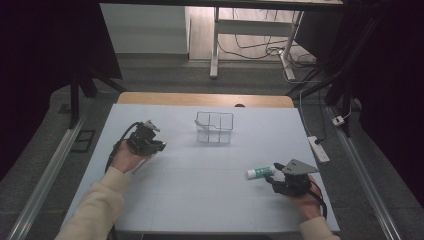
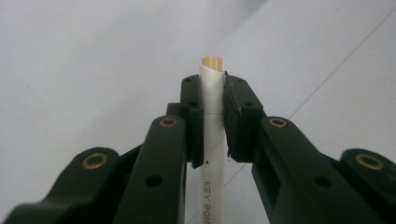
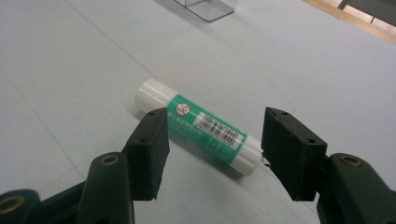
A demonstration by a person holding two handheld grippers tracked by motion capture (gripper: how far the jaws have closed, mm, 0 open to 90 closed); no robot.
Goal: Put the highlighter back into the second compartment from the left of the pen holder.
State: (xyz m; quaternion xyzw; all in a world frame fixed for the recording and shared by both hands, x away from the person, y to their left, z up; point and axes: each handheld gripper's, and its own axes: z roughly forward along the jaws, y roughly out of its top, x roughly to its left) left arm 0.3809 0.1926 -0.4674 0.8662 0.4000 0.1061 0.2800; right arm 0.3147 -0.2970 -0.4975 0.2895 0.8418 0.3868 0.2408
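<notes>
Two cream sleeves enter from the near edge of the high view, each hand carrying a black two-jaw gripper over a pale blue-grey table (image 1: 200, 200). Nearest, on the person's right, the right gripper (image 1: 274, 176) sits low with its jaws apart; in the right gripper view a glue stick (image 3: 205, 130) lies on its side on the table between them, and neither pad is seen pressing on it. Its white tube has a green label with a round warning symbol and a barcode; the small print is too blurred to read. Farther off on the left side, the left gripper (image 1: 159, 145) is clamped on a slim white pen (image 2: 212, 116), which runs up between the pads in the left gripper view; black letters on its barrel read "KEY POI" before the frame cuts them off, and its tip looks tan. Beyond both, near the table's middle, stands a clear plastic organiser (image 1: 215, 127) divided into compartments.
</notes>
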